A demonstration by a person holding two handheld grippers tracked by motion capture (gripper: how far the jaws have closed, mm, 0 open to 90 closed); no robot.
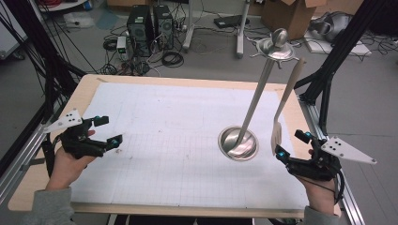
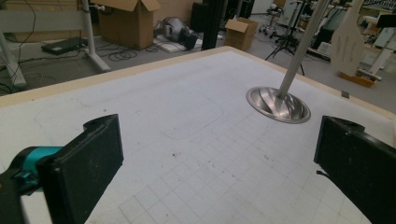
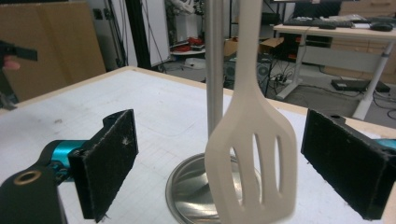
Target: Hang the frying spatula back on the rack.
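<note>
White gridded paper covers the table (image 1: 155, 187). Left gripper (image 1: 105, 130) idles, jaws spread. Right gripper (image 1: 293, 145), jaws spread, brackets the cream slotted spatula (image 3: 254, 154) hanging from the steel stand (image 1: 253, 108); closing on its blade likely comes next.

Your left hand (image 1: 65, 164) comes in from the near left corner, grey sleeve at the wrist, holding the left claw (image 1: 105, 130) with its jaws spread wide and nothing between them, angled toward the middle. Your right hand (image 1: 319, 187) comes in from the near right corner and holds the right claw (image 1: 292, 145) the same way, jaws parted wide, pointed inward and forward. Both claws sit low, well apart from each other.
</note>
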